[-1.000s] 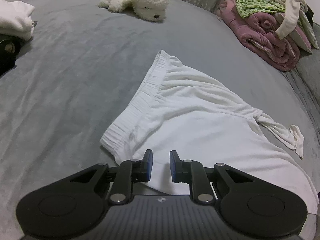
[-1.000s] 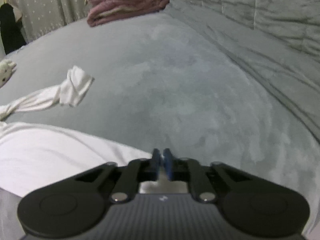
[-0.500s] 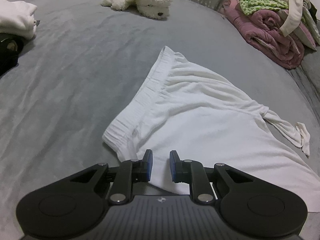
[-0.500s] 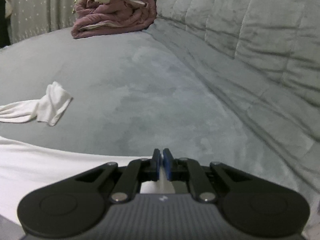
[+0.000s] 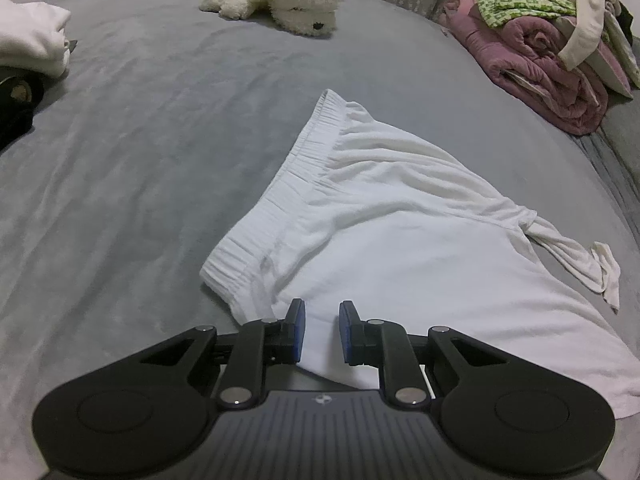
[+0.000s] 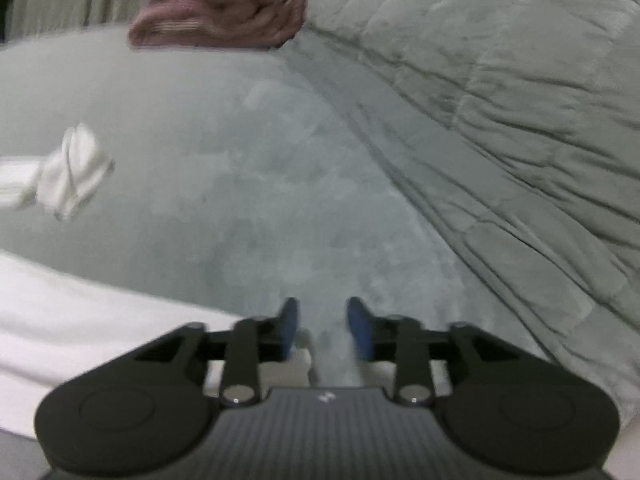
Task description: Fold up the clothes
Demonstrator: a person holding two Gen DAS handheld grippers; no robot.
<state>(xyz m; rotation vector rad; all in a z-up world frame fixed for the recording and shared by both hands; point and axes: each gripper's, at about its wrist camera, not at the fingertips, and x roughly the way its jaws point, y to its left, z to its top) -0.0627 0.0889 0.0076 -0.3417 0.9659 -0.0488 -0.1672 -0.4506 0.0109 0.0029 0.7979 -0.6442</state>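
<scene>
shorts (image 5: pixel 392 240): spread on bed (image 5: pixel 120 160), ahead of left tongs (image 5: pixel 322 330) | left: narrow gap, empty, over near edge | right tongs (image 6: pixel 323 330): apart, empty | handling: light, limp, likely bunches | grab: ribbed waistband (image 5: pixel 280 188) corners

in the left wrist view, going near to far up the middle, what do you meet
left hand-held gripper → white shorts → bare grey bed cover → plush dog
</scene>
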